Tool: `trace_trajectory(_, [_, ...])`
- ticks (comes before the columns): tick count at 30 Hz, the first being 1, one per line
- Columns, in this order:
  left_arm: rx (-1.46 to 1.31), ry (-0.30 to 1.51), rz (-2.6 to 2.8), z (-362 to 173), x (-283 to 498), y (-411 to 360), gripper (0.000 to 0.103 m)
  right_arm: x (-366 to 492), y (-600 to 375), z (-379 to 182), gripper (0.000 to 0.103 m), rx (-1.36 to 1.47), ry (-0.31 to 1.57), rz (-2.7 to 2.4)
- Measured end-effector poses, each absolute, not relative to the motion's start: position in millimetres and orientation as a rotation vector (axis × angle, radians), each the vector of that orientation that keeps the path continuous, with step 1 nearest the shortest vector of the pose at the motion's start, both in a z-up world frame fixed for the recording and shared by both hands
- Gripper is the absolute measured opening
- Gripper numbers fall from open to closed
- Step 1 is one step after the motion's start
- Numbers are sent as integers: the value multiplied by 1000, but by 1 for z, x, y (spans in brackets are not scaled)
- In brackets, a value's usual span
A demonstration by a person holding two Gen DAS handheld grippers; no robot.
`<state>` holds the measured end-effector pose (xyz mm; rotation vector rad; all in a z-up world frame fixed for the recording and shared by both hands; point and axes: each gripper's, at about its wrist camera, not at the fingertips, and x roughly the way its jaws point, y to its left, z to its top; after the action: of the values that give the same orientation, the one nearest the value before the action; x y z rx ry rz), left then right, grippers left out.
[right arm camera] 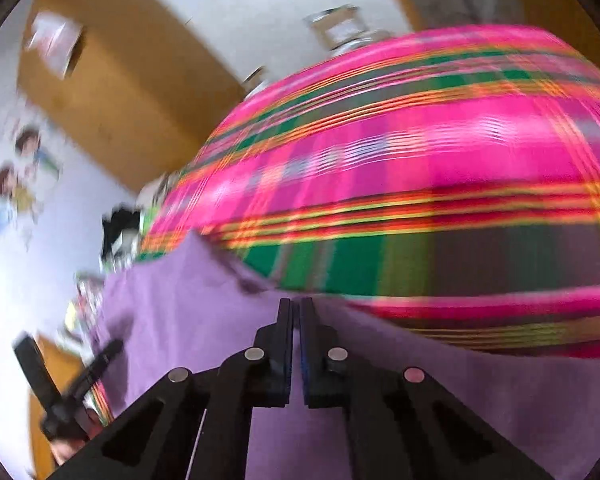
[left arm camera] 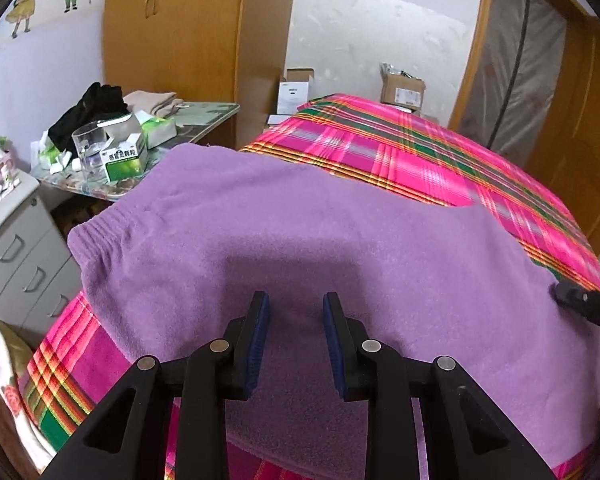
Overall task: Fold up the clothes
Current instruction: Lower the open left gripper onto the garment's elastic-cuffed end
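Left gripper (left arm camera: 296,304): fingers partly apart, empty, above the purple garment (left arm camera: 300,240). Right gripper (right arm camera: 296,308): fingers closed at its far edge; grip unclear. Garment spread flat on plaid bed (left arm camera: 420,152), probably for folding.

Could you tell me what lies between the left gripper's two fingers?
Only the purple garment, spread over the plaid bedcover. The left gripper stands open above it, pads clear of the cloth, as the left wrist view shows.
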<state>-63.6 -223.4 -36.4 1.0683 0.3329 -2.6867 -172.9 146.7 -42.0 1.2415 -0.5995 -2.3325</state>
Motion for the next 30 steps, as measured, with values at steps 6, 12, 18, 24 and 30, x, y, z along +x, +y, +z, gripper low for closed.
trace_trajectory(6, [1072,326,-2686,-37,-63,-222,28,-140,188,-41,8,1209,-704,-2317])
trace_trajectory(12, [1068,341,-2692,-37,-62,-223,29,-127,243,-51,1,1215,-863,-2430])
trace_trajectory(18, [1036,382,-2707,-36,-56,-231,29,-106,245,-40,10,1169,-813,-2471])
trace_trajectory(24, [874,447,-2697,-19,-21,-256,29,-99,209,-24,14,1122,-645,-2382])
trace_trajectory(30, [688,594,-2602,-7,13,-302,29,-93,173,-20,18,1115,-519,-2317])
